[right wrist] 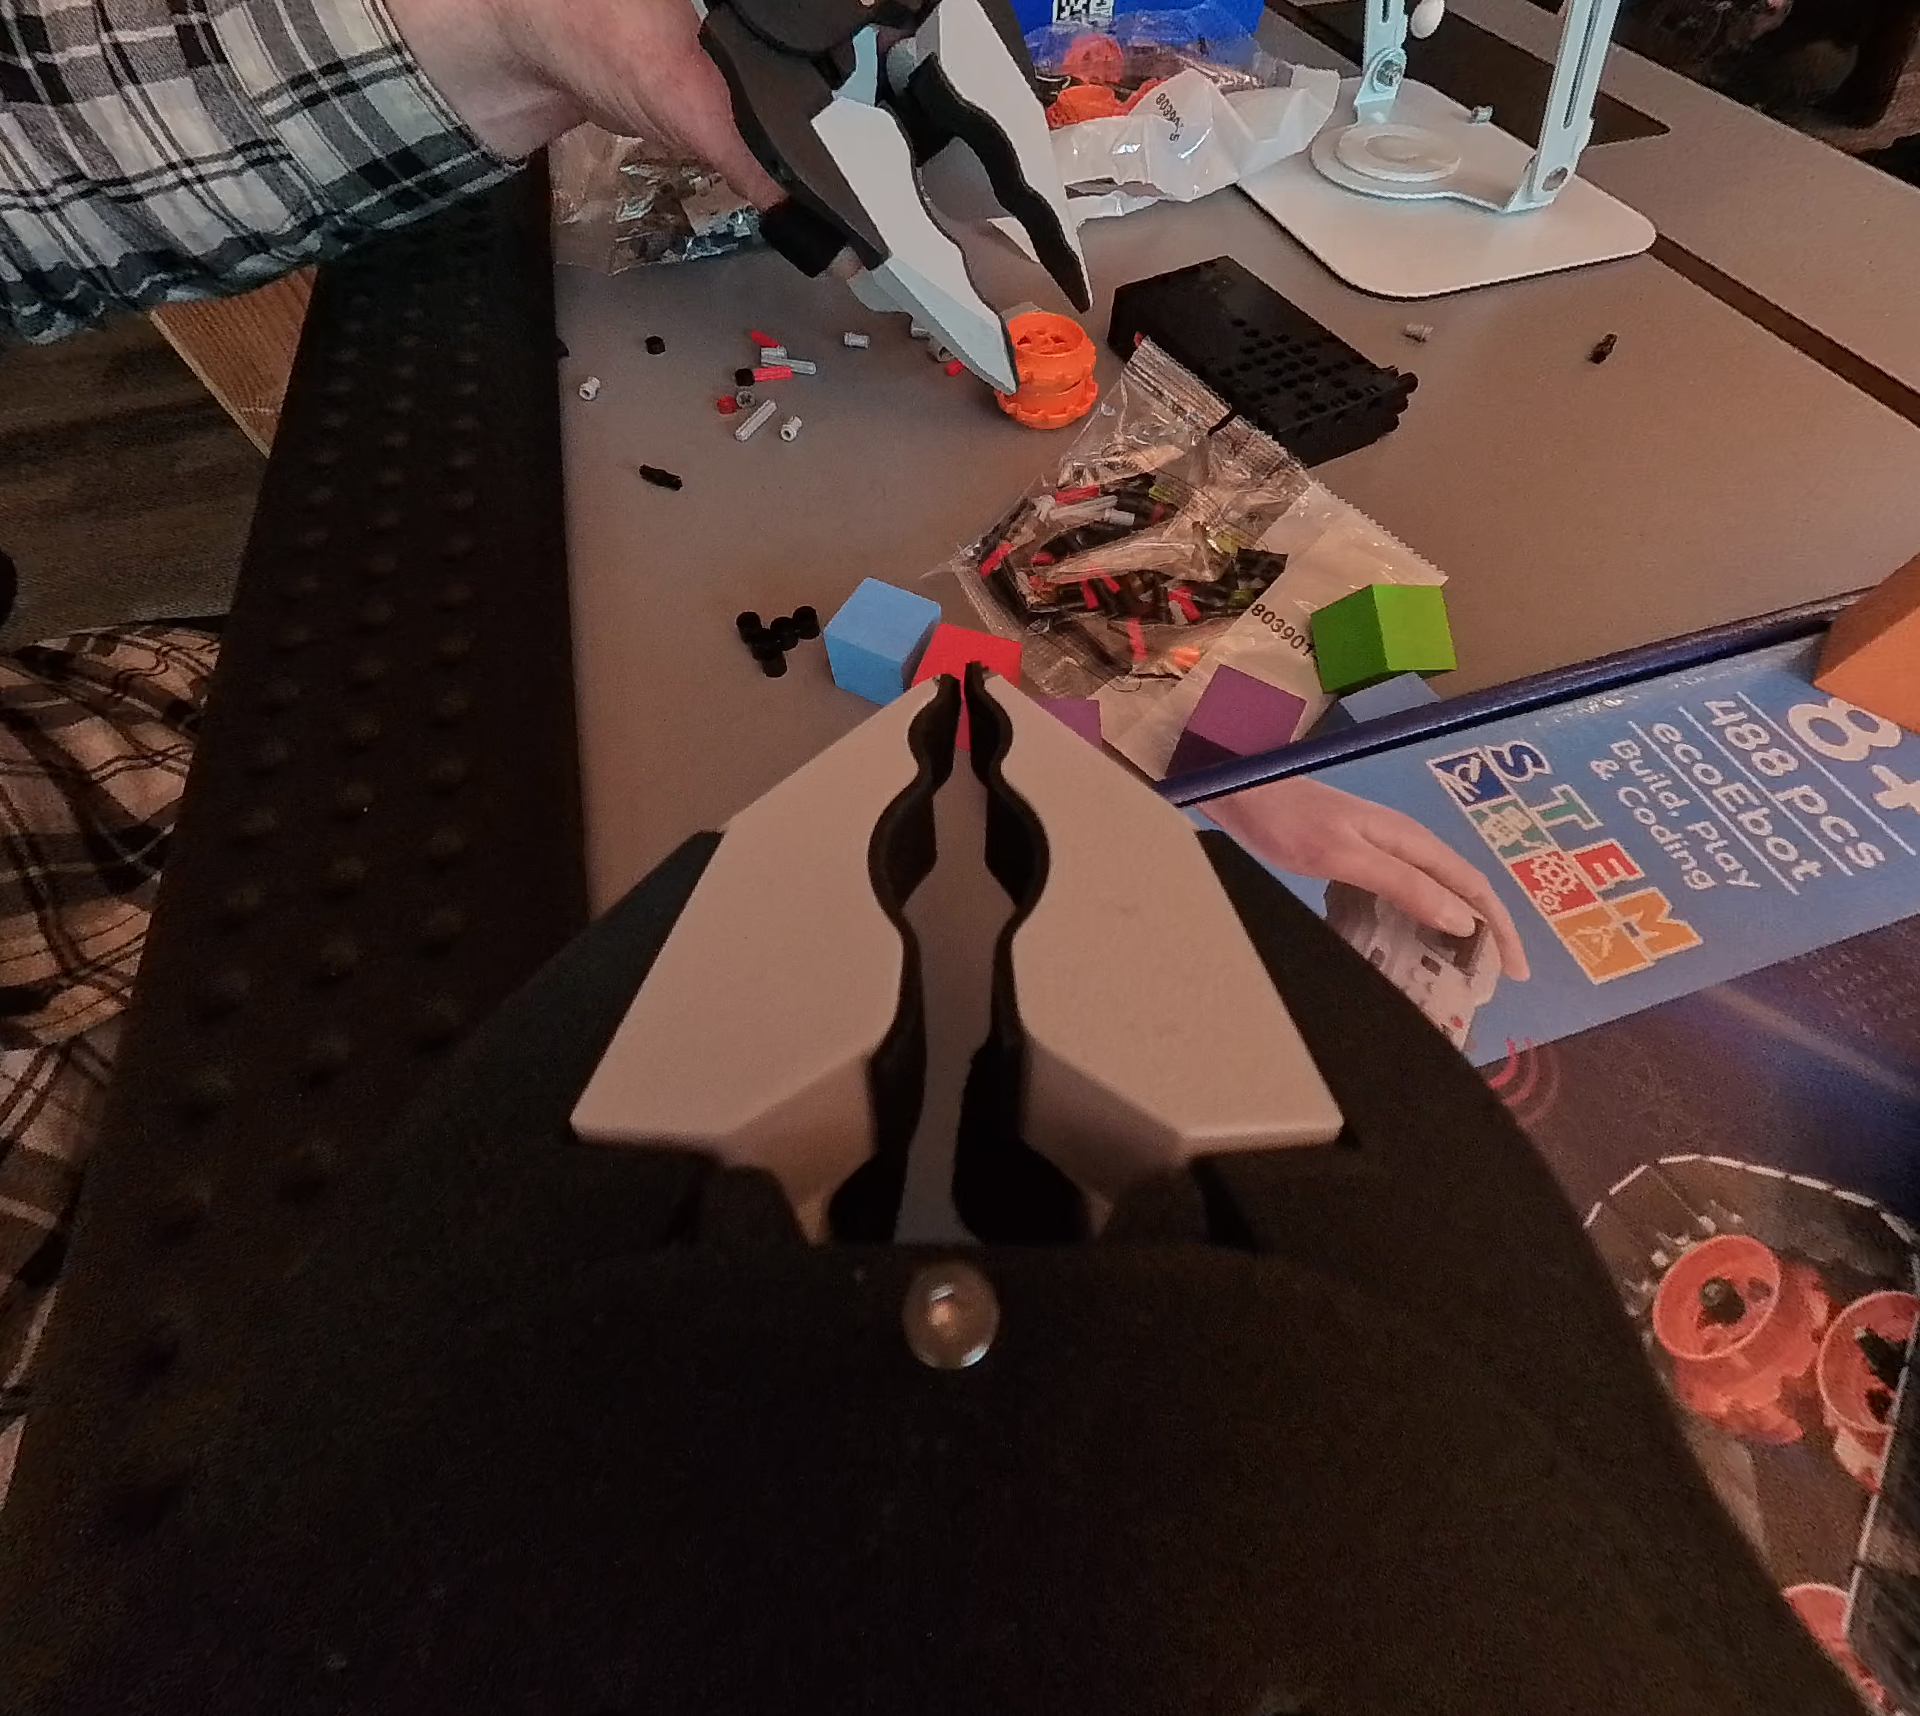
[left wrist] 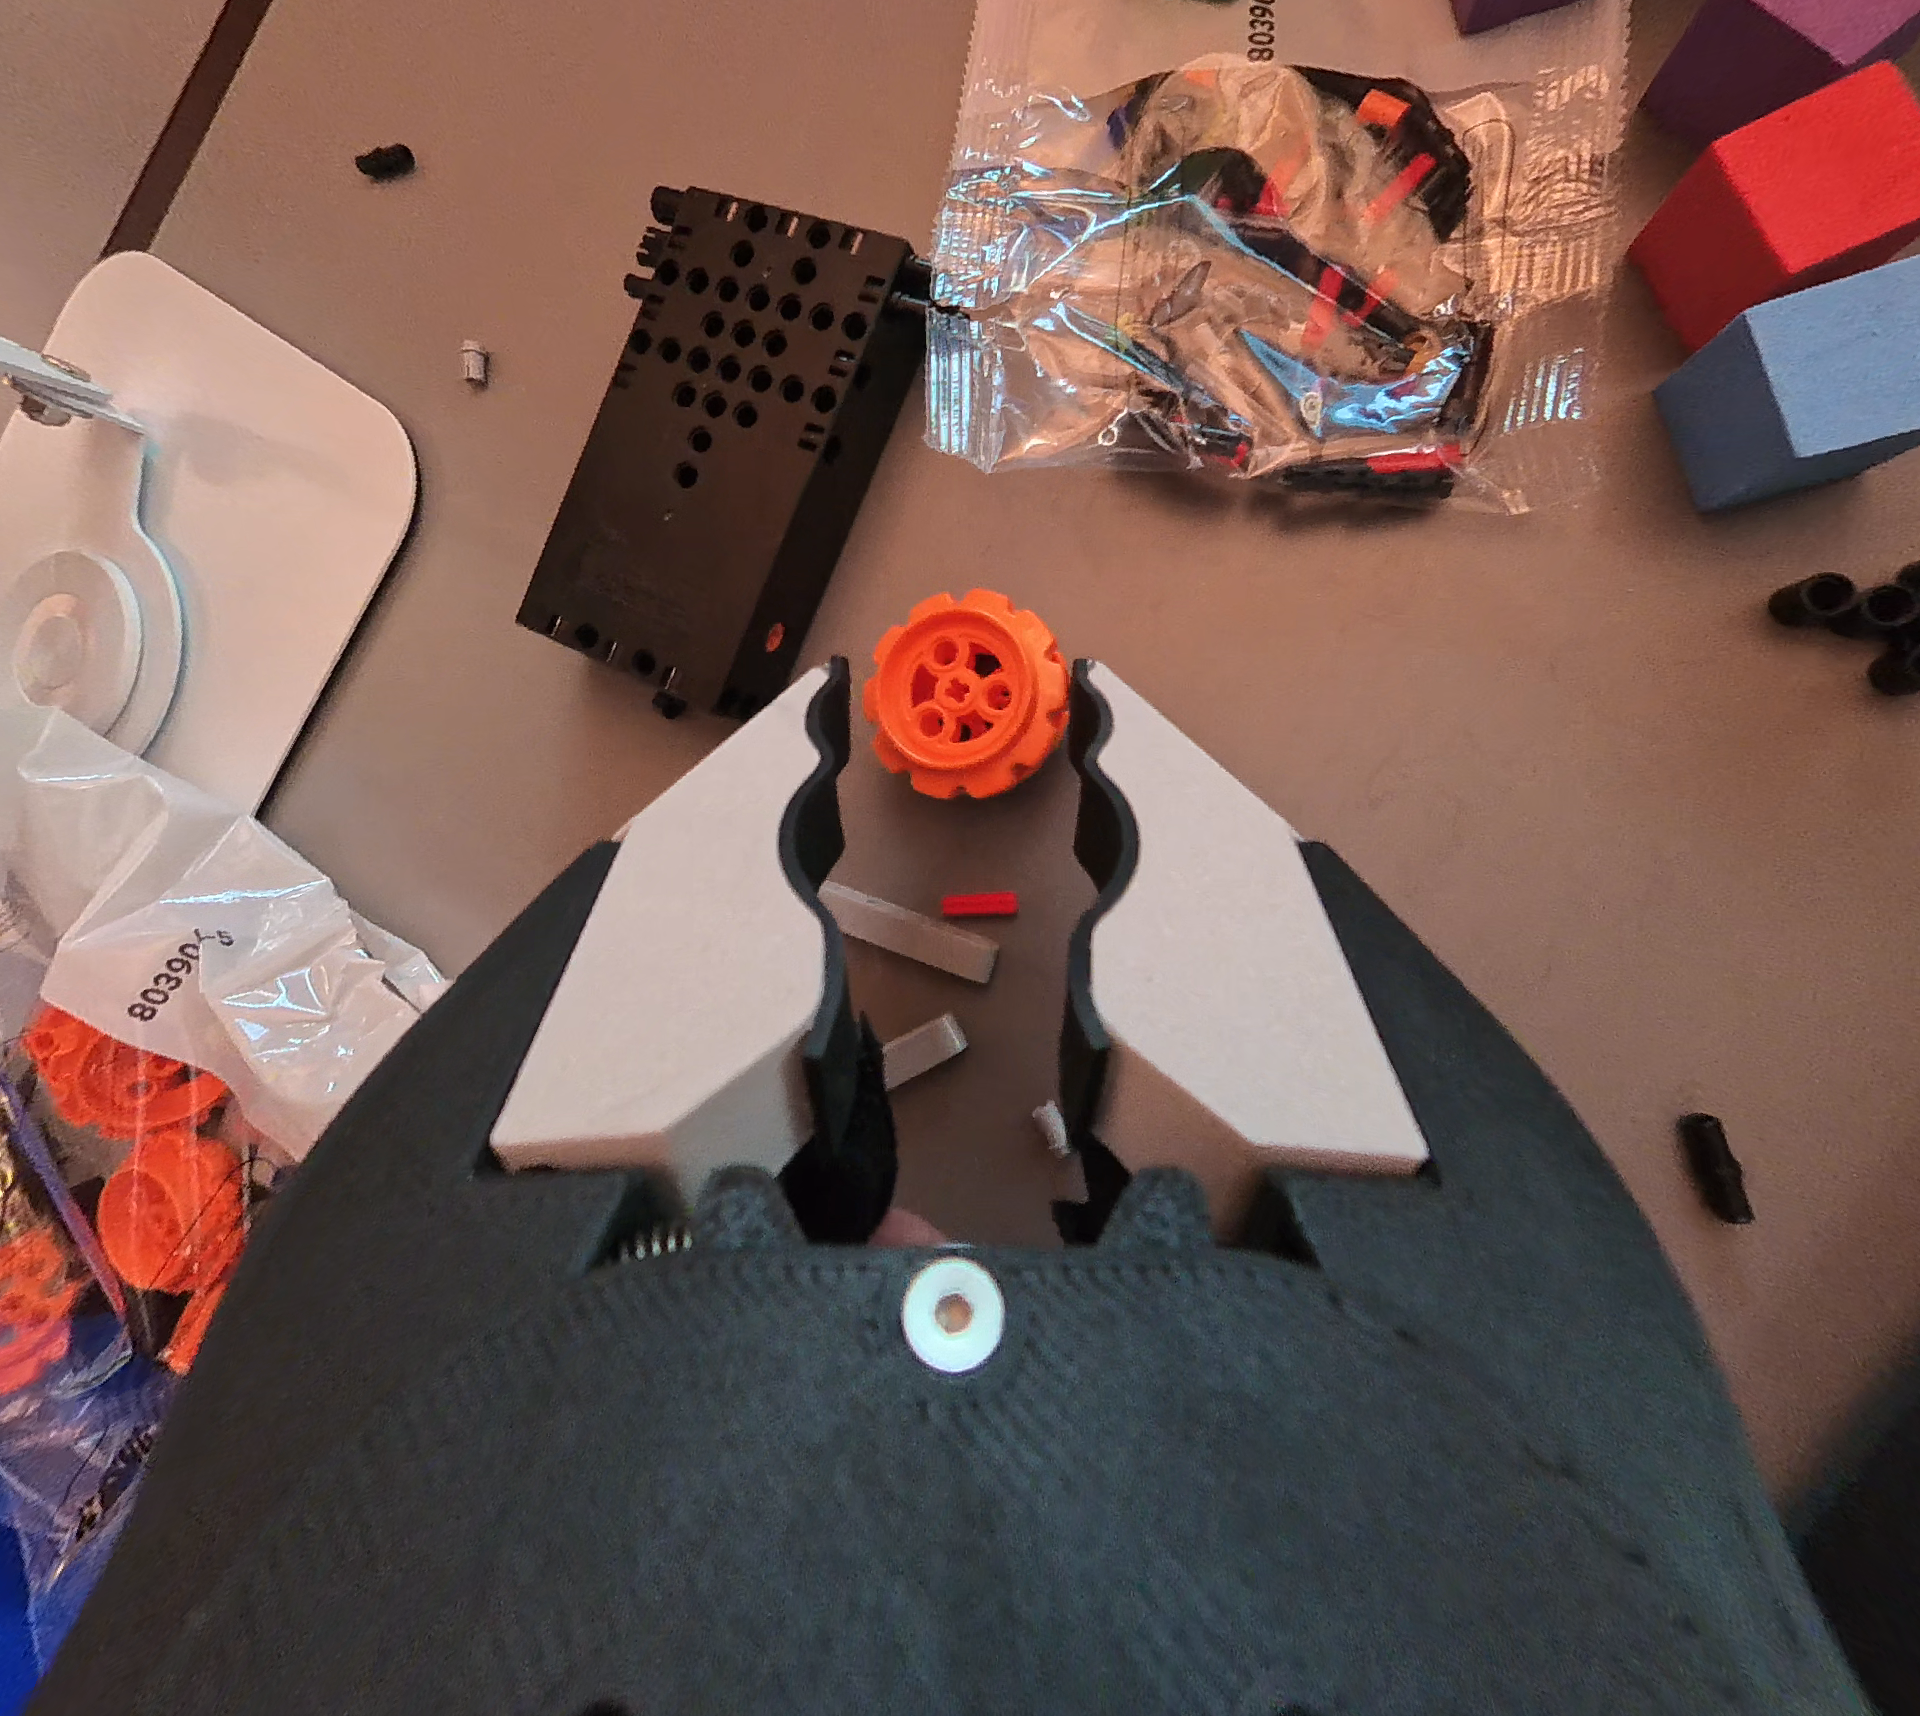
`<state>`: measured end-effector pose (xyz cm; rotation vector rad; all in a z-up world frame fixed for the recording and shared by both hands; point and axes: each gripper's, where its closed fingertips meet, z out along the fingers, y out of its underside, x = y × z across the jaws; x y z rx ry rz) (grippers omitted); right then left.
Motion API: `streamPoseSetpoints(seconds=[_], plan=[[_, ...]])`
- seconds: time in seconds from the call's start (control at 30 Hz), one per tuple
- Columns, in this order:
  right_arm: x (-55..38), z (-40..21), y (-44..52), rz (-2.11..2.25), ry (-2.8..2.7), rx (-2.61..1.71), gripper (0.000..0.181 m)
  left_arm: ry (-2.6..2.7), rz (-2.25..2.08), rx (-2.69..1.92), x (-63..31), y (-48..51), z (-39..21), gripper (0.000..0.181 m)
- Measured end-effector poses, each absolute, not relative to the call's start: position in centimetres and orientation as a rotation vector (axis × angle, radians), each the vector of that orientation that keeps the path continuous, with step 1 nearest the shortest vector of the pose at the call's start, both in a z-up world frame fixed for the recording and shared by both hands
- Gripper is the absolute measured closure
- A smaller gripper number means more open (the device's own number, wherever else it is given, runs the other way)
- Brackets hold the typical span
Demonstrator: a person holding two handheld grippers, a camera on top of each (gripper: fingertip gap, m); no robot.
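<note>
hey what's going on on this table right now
A person holds a gripper in each hand over a grey table strewn with small construction-kit parts. The left gripper is open, its fingertips on either side of an orange wheel that sits beside a black perforated block. The right gripper is shut and empty, hovering near some foam cubes and a clear bag of parts.

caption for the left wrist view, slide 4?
Open left gripper straddling an orange wheel on the table, beside a black perforated block and a clear parts bag.
</note>
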<state>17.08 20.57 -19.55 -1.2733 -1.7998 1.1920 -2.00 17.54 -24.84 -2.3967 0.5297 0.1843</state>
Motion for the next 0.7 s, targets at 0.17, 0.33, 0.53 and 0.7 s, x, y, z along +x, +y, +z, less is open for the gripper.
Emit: streamPoseSetpoints(seconds=[0.17,0.33,0.53,0.7], plan=[[17.11,-19.48,20.57,1.193,-1.797,-1.272,0.181,0.529,0.176,-2.415,-2.21,17.47,-25.28,0.145],[17.13,-19.43,20.59,1.194,-1.795,-1.270,0.181,0.527,0.172,-2.406,-2.20,17.64,-25.06,0.145],[17.13,-19.41,20.56,1.194,-1.796,-1.268,0.181,0.549,0.177,-2.407,-1.89,17.69,-24.87,0.145],[17.15,-19.36,20.59,1.193,-1.794,-1.267,0.181,0.577,0.214,-2.426,-2.00,17.67,-25.27,0.145]])
